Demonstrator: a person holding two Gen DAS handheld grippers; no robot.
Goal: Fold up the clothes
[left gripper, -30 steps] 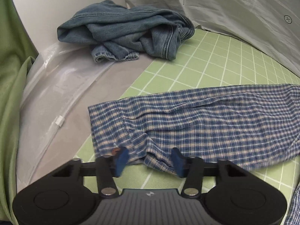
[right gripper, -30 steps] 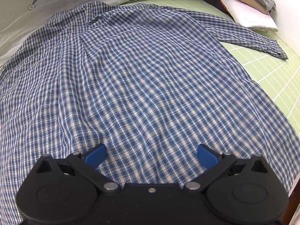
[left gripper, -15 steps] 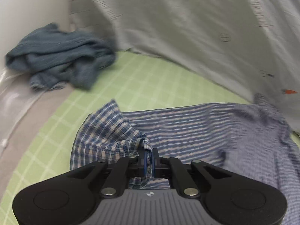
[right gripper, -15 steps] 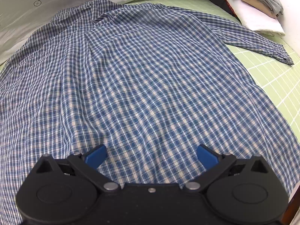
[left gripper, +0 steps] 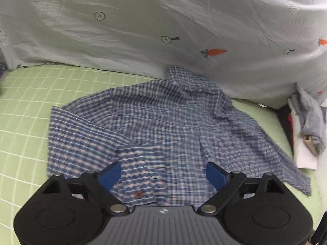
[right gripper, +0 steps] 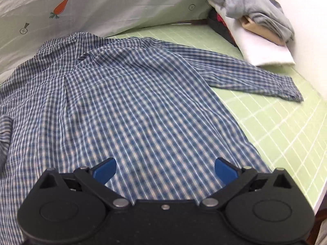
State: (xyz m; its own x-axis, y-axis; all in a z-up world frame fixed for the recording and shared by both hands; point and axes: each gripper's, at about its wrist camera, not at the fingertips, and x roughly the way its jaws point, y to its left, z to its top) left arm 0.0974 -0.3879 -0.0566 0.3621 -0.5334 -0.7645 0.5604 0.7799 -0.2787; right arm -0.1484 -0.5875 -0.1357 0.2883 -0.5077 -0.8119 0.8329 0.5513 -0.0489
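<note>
Landmark: plaid shirt (right gripper: pixel 130 110), lying spread over most of the green grid mat (right gripper: pixel 282 134). Directly behind the shirt's collar, the white carrot-print sheet (left gripper: pixel 163 30) is rising like a wall and blocking any reach further back. Right of the shirt, past its outstretched sleeve (right gripper: pixel 255 79), a stack of folded clothes (right gripper: pixel 259 30) is filling the back corner; the sleeve cuff is lying near it, apart. Open mat is showing right of the shirt's hem, in front of that sleeve. Left of the shirt, bare mat (left gripper: pixel 26 110) is running wide and clear. The folded-in left sleeve (left gripper: pixel 141 163) is sitting on the shirt body, adding a raised layer.
</note>
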